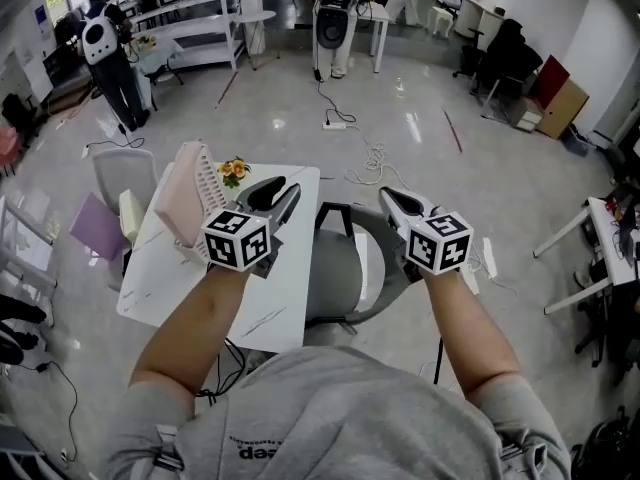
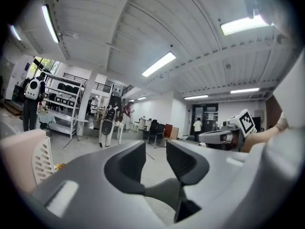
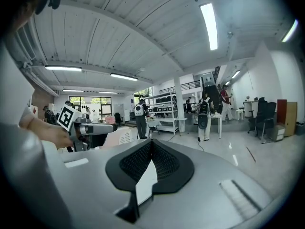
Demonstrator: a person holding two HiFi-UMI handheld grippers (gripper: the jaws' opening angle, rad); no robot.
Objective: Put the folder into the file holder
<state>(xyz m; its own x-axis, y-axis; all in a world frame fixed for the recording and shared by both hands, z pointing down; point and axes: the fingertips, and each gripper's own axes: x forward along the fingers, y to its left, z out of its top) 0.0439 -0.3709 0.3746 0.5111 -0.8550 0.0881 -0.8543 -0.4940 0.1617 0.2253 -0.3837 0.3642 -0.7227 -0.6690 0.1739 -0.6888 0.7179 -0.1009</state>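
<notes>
A pink folder stands upright in or against a white slotted file holder at the left of the white table; which slot I cannot tell. The left gripper view shows them at its left edge, the folder and the holder. My left gripper hovers over the table to the right of the holder, its jaws apart with nothing between them. My right gripper is held above a grey chair, beyond the table's right edge, jaws closed tip to tip and empty.
A small bunch of flowers sits at the table's far edge. The grey chair stands against the table's right side. A second chair with a purple sheet is at the left. Cables trail on the floor; people stand far back.
</notes>
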